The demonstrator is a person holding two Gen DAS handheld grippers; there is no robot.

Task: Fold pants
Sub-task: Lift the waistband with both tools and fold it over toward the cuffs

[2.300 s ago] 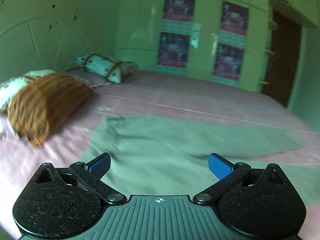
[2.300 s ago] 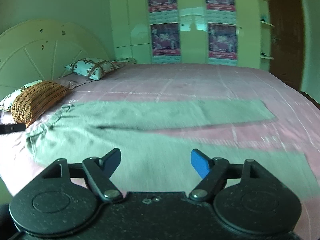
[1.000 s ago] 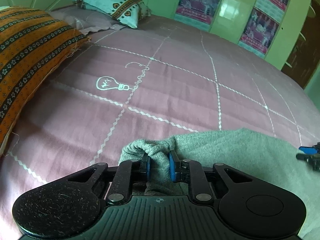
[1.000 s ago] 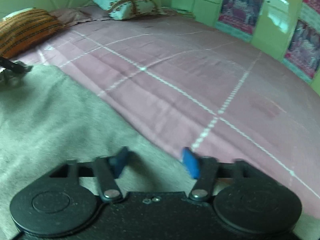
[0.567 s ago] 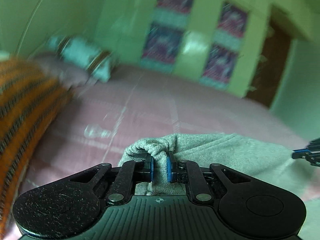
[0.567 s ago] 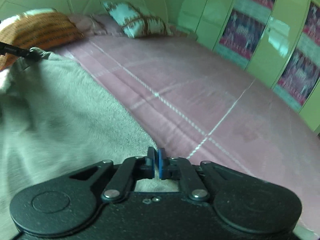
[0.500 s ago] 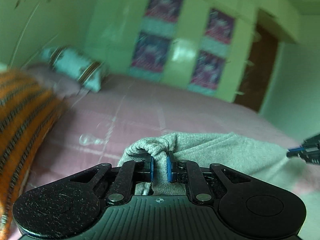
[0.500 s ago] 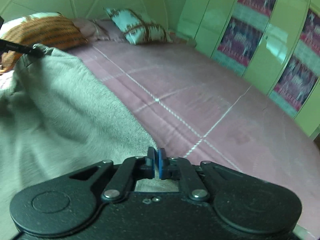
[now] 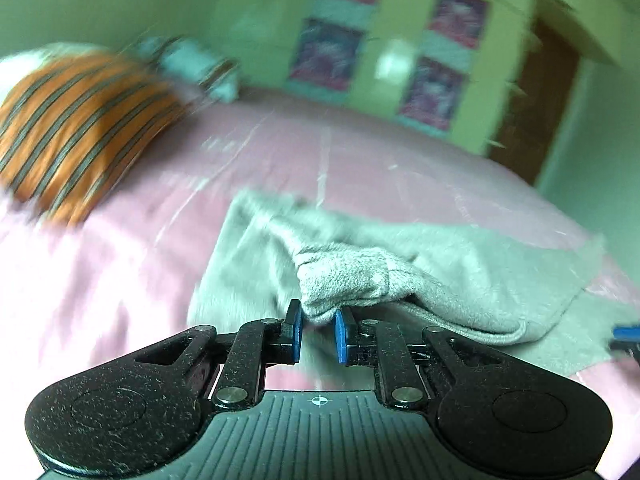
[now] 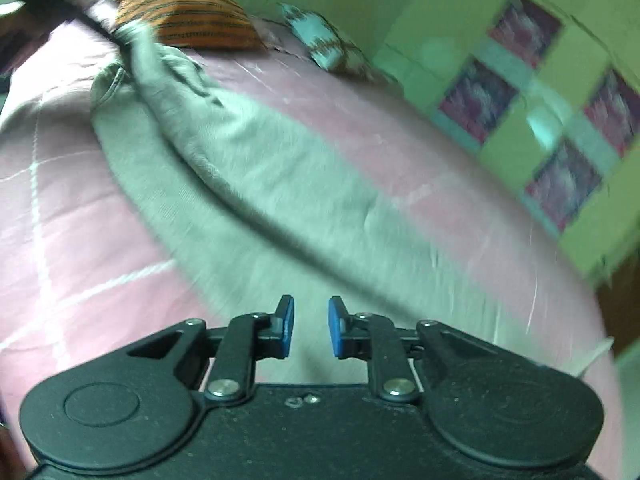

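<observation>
My right gripper (image 10: 311, 327) now off the pants (image 10: 256, 184), jaws opening with nothing gripped, my left gripper (image 9: 318, 334) still pinching the bunched waistband, pants doubled over on pink bed (image 9: 100, 264)

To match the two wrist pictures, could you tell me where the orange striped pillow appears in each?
Left wrist view: orange striped pillow at the left edge, above the middle, blurred.
Right wrist view: pillow at the top, left of centre, beyond the grey pants.
Shared landmark: the pale patterned pillow, just right of the orange one.
</observation>
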